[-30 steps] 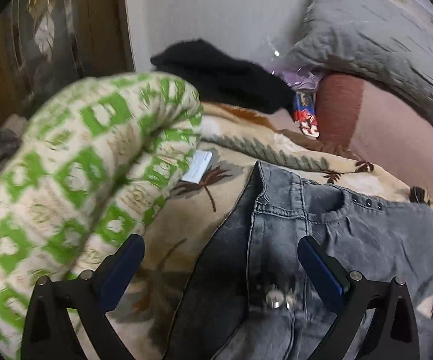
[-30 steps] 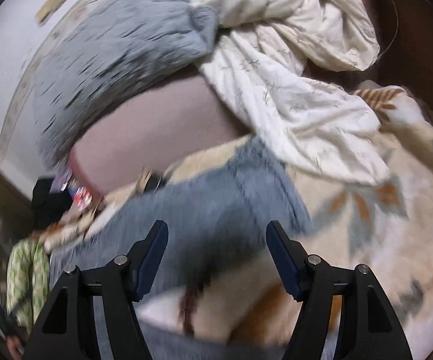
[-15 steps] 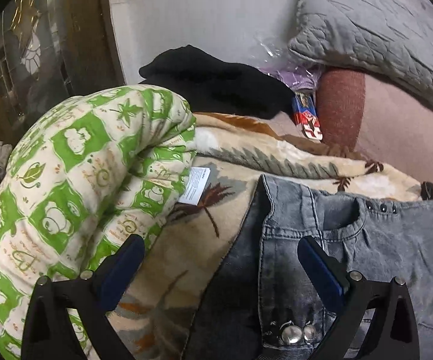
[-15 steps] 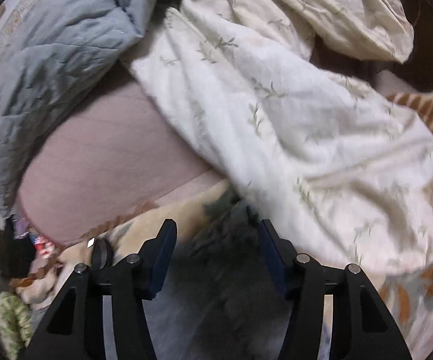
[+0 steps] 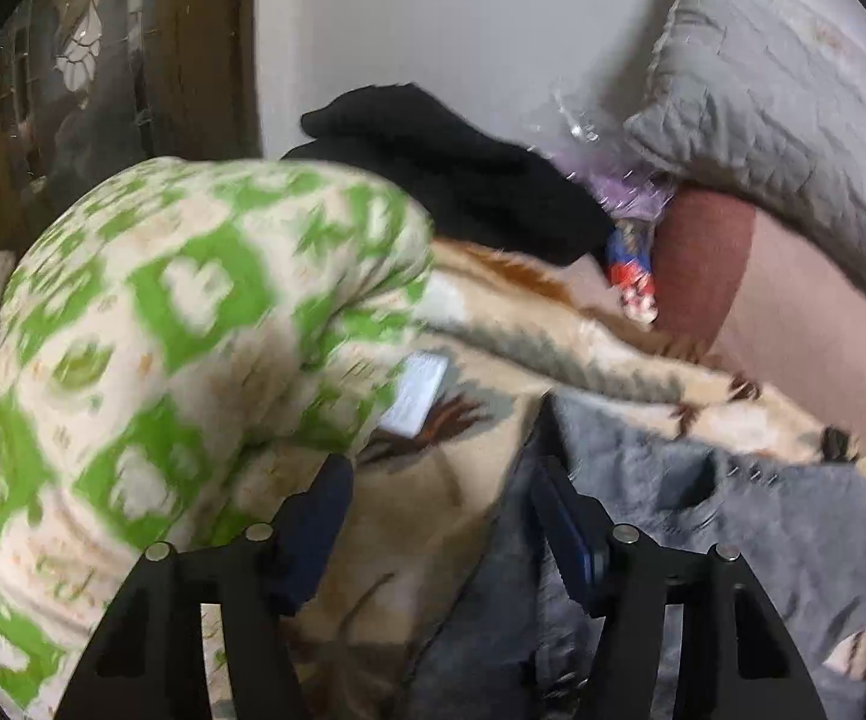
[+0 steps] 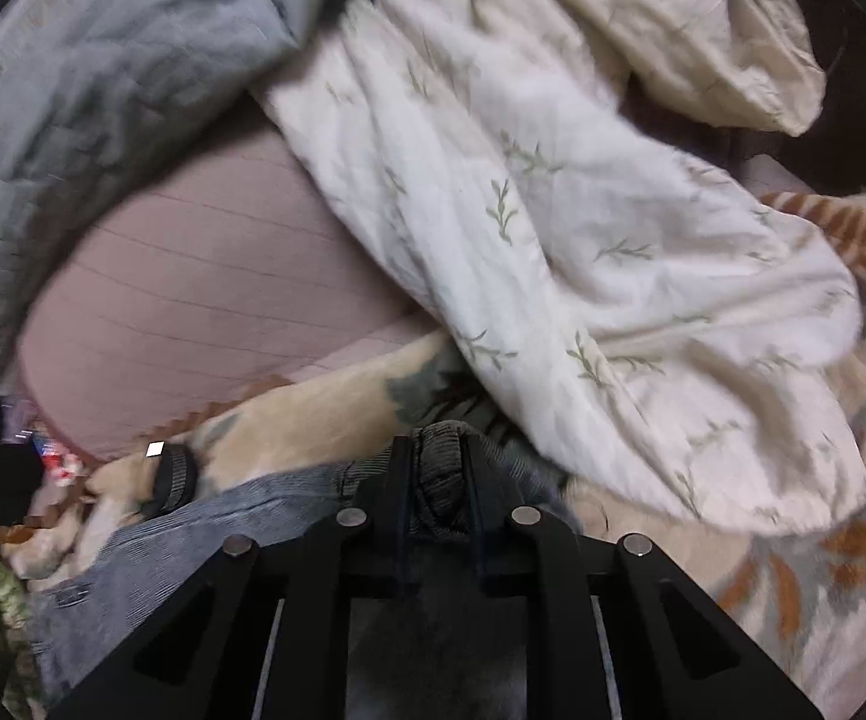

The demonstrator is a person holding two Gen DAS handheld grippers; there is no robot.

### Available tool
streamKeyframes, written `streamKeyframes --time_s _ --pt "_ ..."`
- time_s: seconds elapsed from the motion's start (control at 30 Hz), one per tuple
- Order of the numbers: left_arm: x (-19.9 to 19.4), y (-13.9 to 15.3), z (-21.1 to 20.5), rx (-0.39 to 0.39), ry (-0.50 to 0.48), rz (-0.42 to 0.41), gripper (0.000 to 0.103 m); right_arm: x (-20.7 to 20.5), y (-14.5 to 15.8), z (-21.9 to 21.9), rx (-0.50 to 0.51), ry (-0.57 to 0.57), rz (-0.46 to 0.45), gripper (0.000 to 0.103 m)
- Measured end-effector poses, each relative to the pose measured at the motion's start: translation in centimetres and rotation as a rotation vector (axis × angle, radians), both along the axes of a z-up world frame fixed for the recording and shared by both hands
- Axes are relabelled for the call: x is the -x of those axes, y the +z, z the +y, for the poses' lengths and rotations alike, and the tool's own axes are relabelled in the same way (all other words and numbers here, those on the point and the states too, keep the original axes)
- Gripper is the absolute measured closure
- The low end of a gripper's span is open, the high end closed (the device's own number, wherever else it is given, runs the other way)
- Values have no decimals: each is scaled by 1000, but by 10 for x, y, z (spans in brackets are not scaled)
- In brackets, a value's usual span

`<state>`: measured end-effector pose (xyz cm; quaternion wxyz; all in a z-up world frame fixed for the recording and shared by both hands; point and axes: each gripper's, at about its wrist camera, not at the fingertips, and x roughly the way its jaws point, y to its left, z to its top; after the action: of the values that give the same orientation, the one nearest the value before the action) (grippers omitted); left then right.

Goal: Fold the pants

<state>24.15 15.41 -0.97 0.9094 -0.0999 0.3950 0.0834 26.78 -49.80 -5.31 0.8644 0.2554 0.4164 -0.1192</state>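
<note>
White tag point(image 5: 420, 394) beside pants point(image 5: 733, 516), blurred, writing unreadable.

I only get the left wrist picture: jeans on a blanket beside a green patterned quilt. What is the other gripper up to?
Observer: The right gripper is closing its jaws, and a bunched fold of the jeans is pinched between them.
Operator: What lies beyond it over there?
Observer: A white duvet with a leaf print, heaped just past the jeans.
</note>
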Motion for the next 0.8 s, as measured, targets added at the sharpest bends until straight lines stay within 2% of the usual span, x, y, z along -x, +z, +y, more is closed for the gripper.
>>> streamKeyframes --time_s 0.1,0.2,0.33,0.37,0.43,0.5,0.57,0.67,0.8 --pt "-33 0 -19 1 -79 52 29 17 14 -12 -47 -6 -55 88" --pt "-78 -24 -40 -73 -97 183 30 35 27 -13 -29 -2 -65 88" --pt "-111 -49 -52 -54 -127 301 34 39 32 -17 -48 -18 -60 88" --pt "-116 -53 -52 -45 -117 309 37 34 32 -16 -51 -20 -59 88" --pt "-124 -57 -51 4 -114 314 52 30 31 -10 -46 -20 -61 88" --pt "-130 -63 -49 80 -118 337 84 27 28 -6 -40 -13 -59 88" --pt "-132 -70 -46 138 -118 361 99 25 25 -4 -31 -6 -54 88" --pt "-129 -67 -43 156 -122 343 100 29 25 -8 -40 -14 -64 88" --pt "-119 -43 -40 145 -146 282 100 39 33 -14 -57 -26 -96 88"
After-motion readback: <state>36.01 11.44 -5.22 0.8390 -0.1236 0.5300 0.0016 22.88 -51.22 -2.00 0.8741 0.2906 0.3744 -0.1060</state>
